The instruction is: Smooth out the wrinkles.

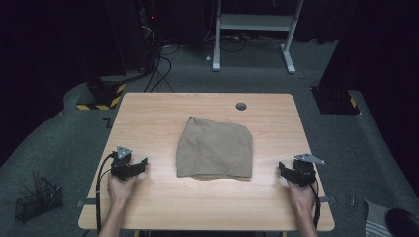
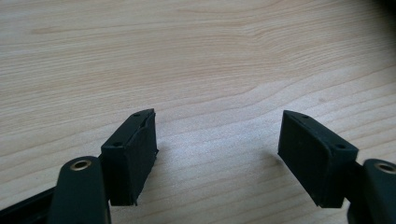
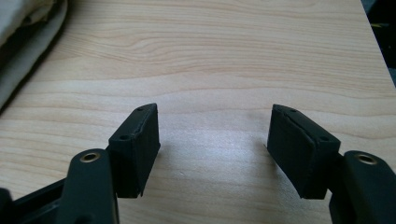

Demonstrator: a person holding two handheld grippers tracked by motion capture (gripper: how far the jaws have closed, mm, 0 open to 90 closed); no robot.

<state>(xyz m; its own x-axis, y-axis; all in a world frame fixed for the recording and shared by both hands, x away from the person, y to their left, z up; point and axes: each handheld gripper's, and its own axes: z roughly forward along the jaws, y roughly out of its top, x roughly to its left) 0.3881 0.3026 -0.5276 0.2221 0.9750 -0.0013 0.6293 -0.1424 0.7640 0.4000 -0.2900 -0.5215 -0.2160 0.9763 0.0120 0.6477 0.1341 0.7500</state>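
A folded khaki garment (image 1: pixel 214 148) lies at the middle of the table (image 1: pixel 148 111), its long axis running roughly 12 to 6 o'clock. The left gripper (image 1: pixel 141 165) rests at about 8 o'clock from it, the right gripper (image 1: pixel 282 170) at about 4 o'clock, each well apart from the cloth and pointing inward toward it. Both sets of fingers (image 2: pixel 133 154) stand apart with only bare wood between them. In the right gripper view the garment's edge (image 3: pixel 28 42) lies toward 10 o'clock. Neither hand looks clearly nearer.
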